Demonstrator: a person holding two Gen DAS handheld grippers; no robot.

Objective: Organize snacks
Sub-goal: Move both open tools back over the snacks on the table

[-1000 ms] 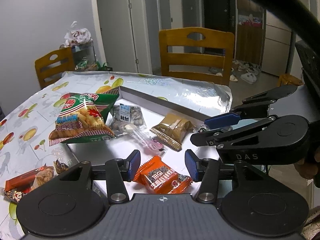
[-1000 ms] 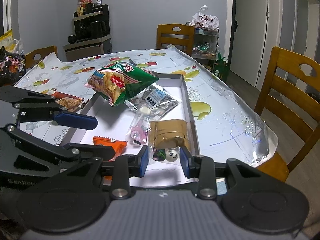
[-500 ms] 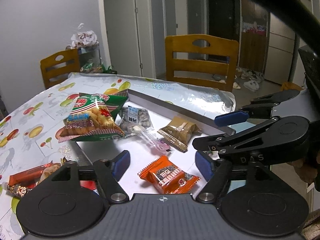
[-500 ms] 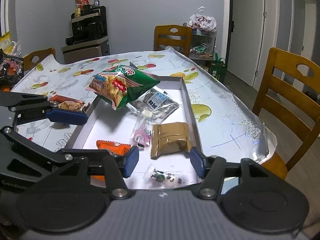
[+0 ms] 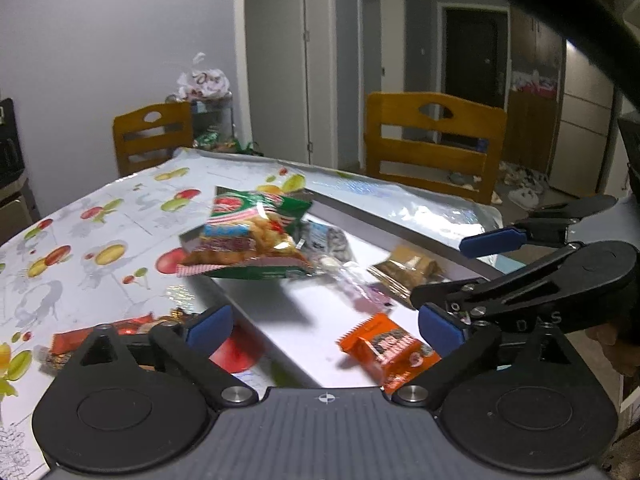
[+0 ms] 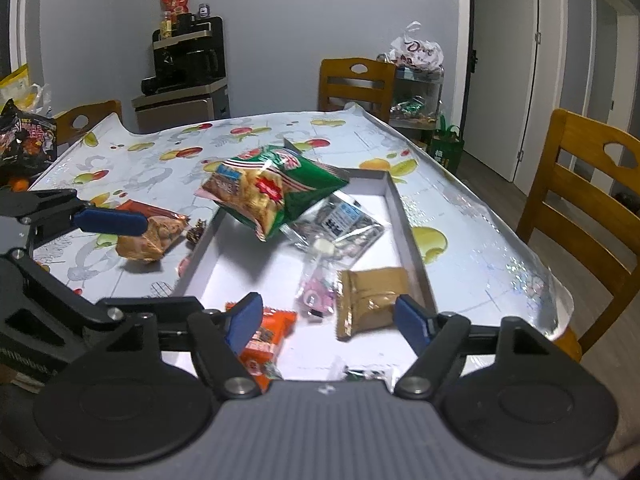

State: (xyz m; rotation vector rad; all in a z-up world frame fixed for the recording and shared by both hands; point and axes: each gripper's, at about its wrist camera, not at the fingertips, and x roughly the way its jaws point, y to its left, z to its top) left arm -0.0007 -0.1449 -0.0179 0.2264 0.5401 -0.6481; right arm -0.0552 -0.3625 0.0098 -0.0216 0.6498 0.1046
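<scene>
The tabletop point(image 6: 248, 148), under a fruit-print cloth, carries a shallow white tray point(image 6: 412, 236) that already holds most of the snacks: a green chip bag point(image 6: 276, 188) propped on its far corner, a clear nut pack point(image 6: 340, 224), a pink candy bag point(image 6: 316, 292) and a tan pack point(image 6: 370, 304). A second ago each tool was nearly closed around a small item; now both have let go. The left tool point(image 5: 324, 326) has its jaws opening to their widest, and the orange pack point(image 5: 390, 350) lies free on the tray floor between them, touching neither pad. The right tool point(image 6: 330, 320) is also opening, with nothing pinched; the tiny clear bag point(image 6: 362, 374) it was closing around lies at the tray's near edge, mostly hidden by the tool body. Both placements look done. Still outside the tray, on the cloth to its left, lie a brown snack bag point(image 6: 150, 234) and a small candy point(image 6: 196, 233), which are probably next.
</scene>
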